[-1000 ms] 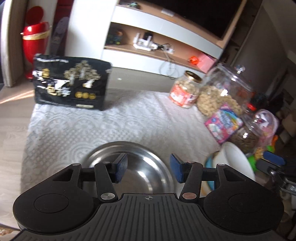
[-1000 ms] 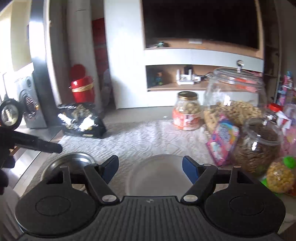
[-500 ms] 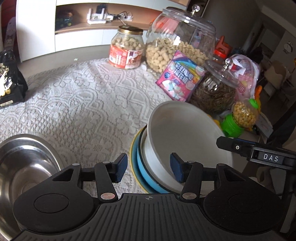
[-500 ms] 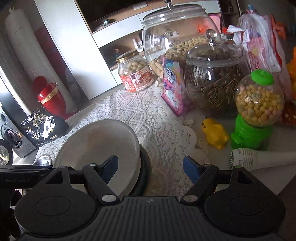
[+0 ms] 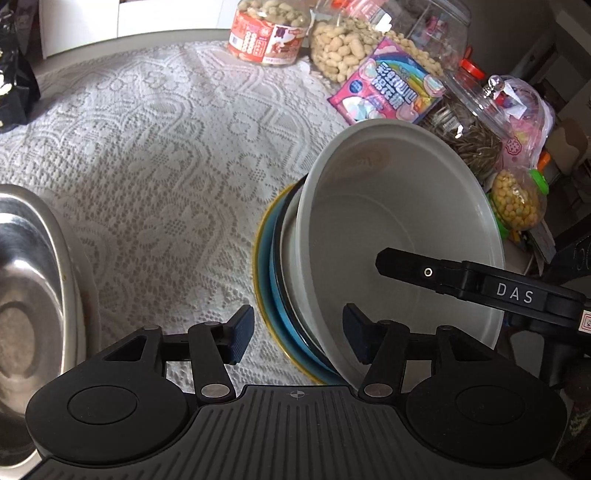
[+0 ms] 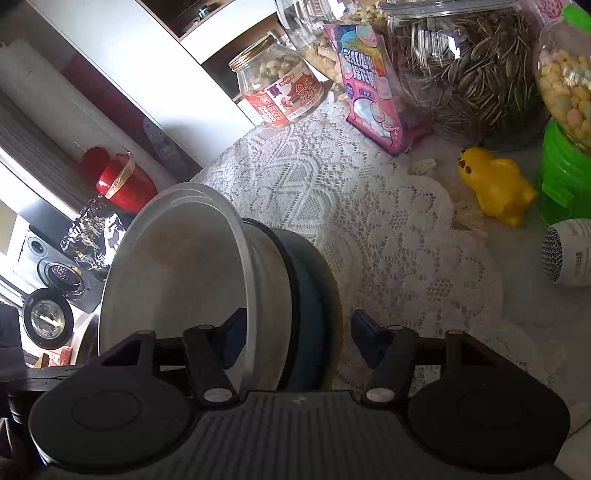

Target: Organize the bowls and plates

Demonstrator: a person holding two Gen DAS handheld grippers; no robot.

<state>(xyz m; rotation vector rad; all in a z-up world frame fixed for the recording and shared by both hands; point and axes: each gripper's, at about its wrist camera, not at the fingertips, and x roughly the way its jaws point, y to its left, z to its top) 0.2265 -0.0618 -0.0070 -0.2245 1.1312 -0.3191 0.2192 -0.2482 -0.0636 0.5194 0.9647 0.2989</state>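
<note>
Stack: a white round plastic bowl (image 5: 399,229) sits on top of a dark-rimmed dish, a blue plate (image 5: 275,291) and a yellow-rimmed plate, all on the white lace cloth (image 5: 166,147) that covers the counter, towards its right edge.
Left gripper: the left gripper (image 5: 298,334) has just been opening and its jaws now stand wide apart. The near left rim of the stack lies between them, one blue pad outside over the cloth and the other inside the white bowl. The pads do not press on anything.
Right gripper: the right gripper (image 6: 293,336) has just been closing. Its jaws straddle the right side of the same stack, with one pad inside the white bowl and the other outside beside the plates. A gap shows at the outer pad, so it has no hold.
Steel bowl: a shiny round stainless steel bowl (image 5: 33,295) stands at the left edge of the counter, well apart from the stack.
Left view only: one black finger of the right gripper, lettered DAS, reaches in over the white bowl; the steel bowl shows clearly.
Right view only: a yellow duck-shaped toy (image 6: 495,184), a green-based sweet dispenser (image 6: 565,110) and a white mesh-headed microphone (image 6: 569,251) lie near the right edge.
Both views: a red-labelled glass jar of peanuts (image 5: 267,31), a pink snack packet (image 5: 388,90) and a glass jar of sunflower seeds (image 6: 469,70) stand along the far edge.
</note>
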